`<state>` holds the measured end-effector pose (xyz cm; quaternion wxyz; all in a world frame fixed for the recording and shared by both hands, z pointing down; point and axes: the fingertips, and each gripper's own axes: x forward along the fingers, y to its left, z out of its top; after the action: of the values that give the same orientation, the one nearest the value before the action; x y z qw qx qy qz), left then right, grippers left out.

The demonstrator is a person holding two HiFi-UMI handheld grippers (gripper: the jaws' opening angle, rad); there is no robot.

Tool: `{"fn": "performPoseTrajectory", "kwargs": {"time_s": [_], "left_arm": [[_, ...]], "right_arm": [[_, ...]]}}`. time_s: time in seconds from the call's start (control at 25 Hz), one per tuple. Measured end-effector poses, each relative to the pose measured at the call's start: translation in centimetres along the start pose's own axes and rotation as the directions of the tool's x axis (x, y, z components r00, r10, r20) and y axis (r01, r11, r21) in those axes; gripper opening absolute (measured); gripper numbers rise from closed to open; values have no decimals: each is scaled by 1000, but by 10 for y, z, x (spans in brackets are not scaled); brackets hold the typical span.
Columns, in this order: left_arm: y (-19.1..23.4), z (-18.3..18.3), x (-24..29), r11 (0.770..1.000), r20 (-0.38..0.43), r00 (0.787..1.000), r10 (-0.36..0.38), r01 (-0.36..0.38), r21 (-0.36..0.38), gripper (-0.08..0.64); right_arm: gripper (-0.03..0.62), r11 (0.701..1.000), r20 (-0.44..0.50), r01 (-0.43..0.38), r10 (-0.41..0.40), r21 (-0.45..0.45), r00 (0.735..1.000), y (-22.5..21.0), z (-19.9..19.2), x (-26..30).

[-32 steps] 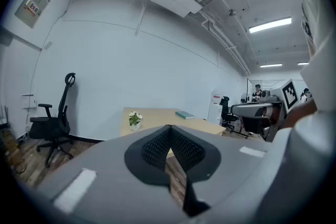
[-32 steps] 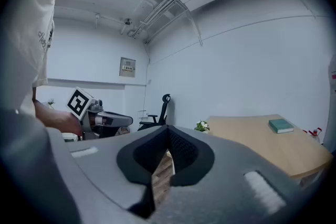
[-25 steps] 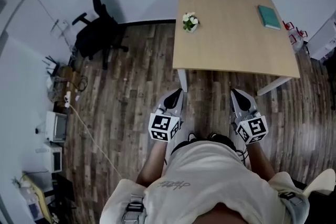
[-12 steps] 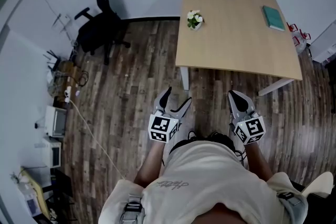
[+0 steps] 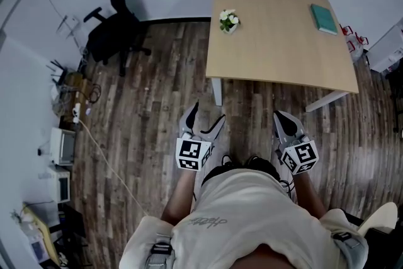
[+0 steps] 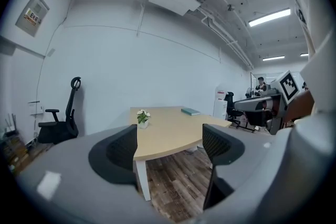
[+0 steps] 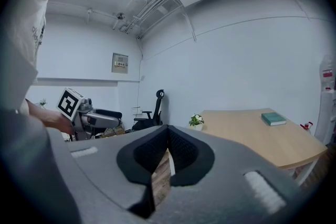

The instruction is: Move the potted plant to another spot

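While the potted plant (image 5: pixel 228 20) stands untouched on the surface (image 5: pixel 283 47), the empty left claw (image 5: pixel 208 114) has just been opening; the right claw (image 5: pixel 281 116) is closed, empty.

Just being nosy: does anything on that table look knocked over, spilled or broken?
Nothing stands out. The potted plant stands upright near the left edge of the table, and the green book lies flat near its far right corner.

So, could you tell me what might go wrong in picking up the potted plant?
1. The potted plant stands close to the table's left edge; a clumsy nudge could push it off.
2. The left tool, jaws just opened and empty, may close on the flowers rather than the pot and crush them.
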<state>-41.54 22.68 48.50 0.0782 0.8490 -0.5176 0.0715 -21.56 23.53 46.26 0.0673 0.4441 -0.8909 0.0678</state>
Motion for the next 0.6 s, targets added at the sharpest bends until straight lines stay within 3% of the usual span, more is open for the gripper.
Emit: {"fn": "performPoseTrajectory", "kwargs": {"time_s": [0.16,0.6], "left_arm": [[4,0,3,1000,-13,1000,8,-8,-4,444],[-3,-5,17,1000,-41,999,-24,25,5,443]], "right_arm": [[2,1000,-5,11,-11,3,1000,-3,4,-3],[3,998,-22,52,-51,38,998,-9,-5,-14]]}}
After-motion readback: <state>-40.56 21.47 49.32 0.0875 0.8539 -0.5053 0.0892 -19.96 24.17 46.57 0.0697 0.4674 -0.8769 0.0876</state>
